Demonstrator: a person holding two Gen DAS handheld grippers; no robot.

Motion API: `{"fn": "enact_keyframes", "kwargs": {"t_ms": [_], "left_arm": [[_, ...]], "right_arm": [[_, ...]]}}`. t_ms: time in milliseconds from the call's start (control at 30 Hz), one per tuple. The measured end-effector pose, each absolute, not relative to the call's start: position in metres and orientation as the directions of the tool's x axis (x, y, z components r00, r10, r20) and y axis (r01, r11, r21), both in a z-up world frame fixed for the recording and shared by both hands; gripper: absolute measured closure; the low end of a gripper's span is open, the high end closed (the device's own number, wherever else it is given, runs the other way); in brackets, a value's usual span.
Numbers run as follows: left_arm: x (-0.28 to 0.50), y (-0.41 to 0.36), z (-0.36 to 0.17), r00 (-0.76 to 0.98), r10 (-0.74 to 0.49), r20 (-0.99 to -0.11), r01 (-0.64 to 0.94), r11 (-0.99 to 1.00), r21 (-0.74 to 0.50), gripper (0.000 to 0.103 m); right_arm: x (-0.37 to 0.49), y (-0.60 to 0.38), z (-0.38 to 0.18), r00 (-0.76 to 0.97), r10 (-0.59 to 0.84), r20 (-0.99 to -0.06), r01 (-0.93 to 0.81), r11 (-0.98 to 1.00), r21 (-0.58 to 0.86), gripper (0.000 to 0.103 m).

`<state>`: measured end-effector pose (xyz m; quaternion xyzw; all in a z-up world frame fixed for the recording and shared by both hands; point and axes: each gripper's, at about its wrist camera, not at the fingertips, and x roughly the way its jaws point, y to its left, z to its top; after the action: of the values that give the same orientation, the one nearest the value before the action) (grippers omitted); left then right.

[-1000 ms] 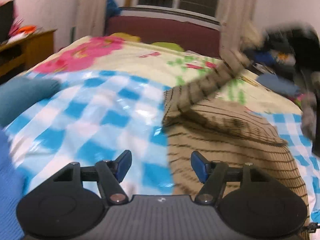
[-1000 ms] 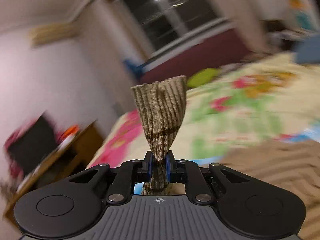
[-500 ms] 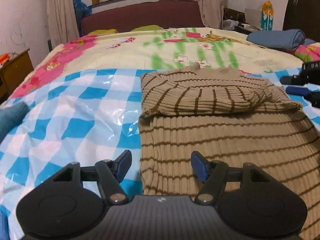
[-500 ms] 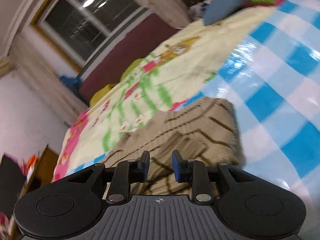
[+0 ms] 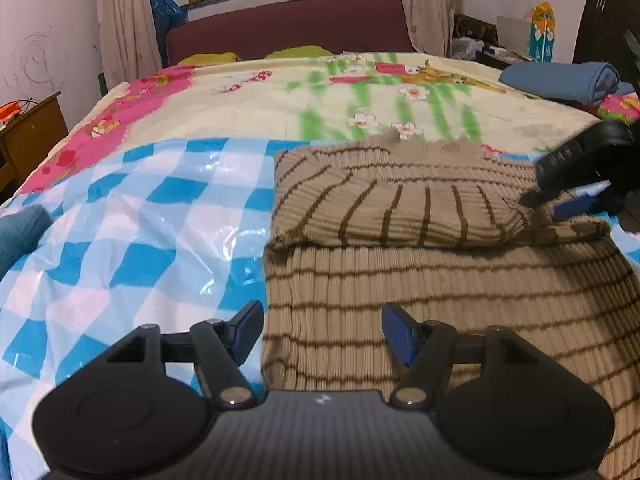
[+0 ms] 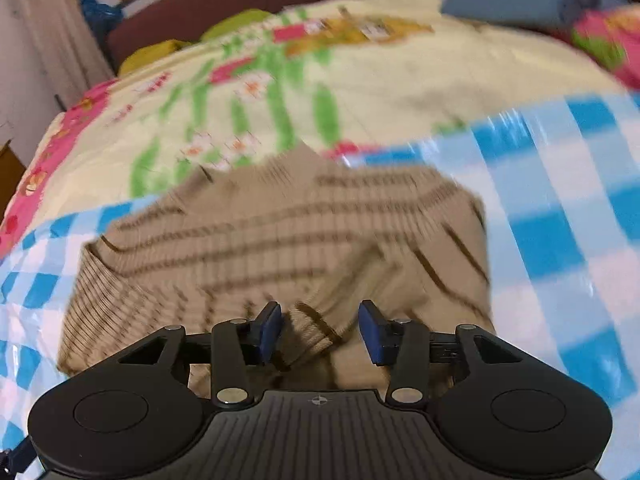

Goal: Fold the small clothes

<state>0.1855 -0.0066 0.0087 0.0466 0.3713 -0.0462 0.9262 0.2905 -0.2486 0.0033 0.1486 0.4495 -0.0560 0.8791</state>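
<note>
A tan sweater with brown stripes (image 5: 440,304) lies flat on a blue-and-white checked plastic sheet (image 5: 120,240) on the bed. One sleeve (image 5: 392,212) is folded across its chest. My left gripper (image 5: 322,332) hangs open over the sweater's lower left edge, with nothing between its fingers. At the right end of the folded sleeve is my right gripper (image 5: 560,200). In the blurred right wrist view the right gripper (image 6: 320,330) has its jaws opening; the sweater (image 6: 260,240) lies under them and a fold of cloth sits between the pads, not pinched.
A flowered bedspread (image 5: 320,96) covers the far half of the bed up to a dark red headboard (image 5: 288,28). A rolled blue cloth (image 5: 560,80) lies at the back right. A wooden cabinet (image 5: 28,136) stands left, and a teal cloth (image 5: 20,232) lies at the left edge.
My right gripper let go of the sleeve it held up, sank onto the sweater and spread its jaws. The sleeve now lies across the chest. The left gripper swung toward the sweater.
</note>
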Motion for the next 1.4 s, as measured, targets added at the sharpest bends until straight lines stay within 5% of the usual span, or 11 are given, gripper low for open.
{"fn": "enact_keyframes", "kwargs": {"t_ms": [400, 667, 700, 867, 1100, 1200, 1233, 1300, 1400], "left_arm": [[0.183, -0.001, 0.004, 0.699, -0.062, -0.712, 0.116, 0.993, 0.028, 0.034], [0.182, 0.005, 0.008, 0.725, -0.055, -0.687, 0.1, 0.995, 0.025, 0.033], [0.182, 0.005, 0.007, 0.722, -0.059, -0.689, 0.099, 0.995, 0.018, 0.033], [0.18, 0.006, 0.0, 0.704, -0.058, -0.708, 0.089, 0.996, 0.007, 0.033], [0.179, 0.006, -0.001, 0.71, -0.063, -0.701, 0.111, 0.994, 0.023, 0.033], [0.177, 0.009, -0.004, 0.7, -0.056, -0.712, 0.105, 0.994, 0.024, 0.033], [0.176, 0.011, -0.004, 0.697, -0.055, -0.715, 0.105, 0.994, 0.025, 0.033], [0.174, 0.014, -0.004, 0.695, -0.042, -0.718, 0.102, 0.994, 0.041, 0.033], [0.17, 0.022, -0.001, 0.703, -0.034, -0.711, 0.1, 0.994, 0.052, 0.033]], "right_arm": [[0.259, -0.306, -0.003, 0.68, 0.206, -0.704, 0.308, 0.791, 0.528, 0.091], [0.224, -0.301, 0.031, 0.838, 0.234, -0.492, 0.132, 0.788, 0.601, 0.095], [0.221, -0.3, 0.028, 0.831, 0.204, -0.518, 0.158, 0.806, 0.57, 0.086], [0.254, -0.304, 0.018, 0.703, 0.178, -0.689, 0.318, 0.787, 0.528, 0.079], [0.233, -0.301, 0.021, 0.683, 0.146, -0.715, 0.373, 0.773, 0.513, 0.052], [0.249, -0.306, -0.003, 0.635, 0.187, -0.75, 0.427, 0.724, 0.542, 0.052], [0.252, -0.309, -0.009, 0.636, 0.21, -0.742, 0.435, 0.696, 0.57, 0.055], [0.258, -0.309, -0.011, 0.657, 0.206, -0.726, 0.424, 0.695, 0.581, 0.083], [0.249, -0.301, 0.007, 0.709, 0.157, -0.688, 0.346, 0.773, 0.532, 0.086]]}}
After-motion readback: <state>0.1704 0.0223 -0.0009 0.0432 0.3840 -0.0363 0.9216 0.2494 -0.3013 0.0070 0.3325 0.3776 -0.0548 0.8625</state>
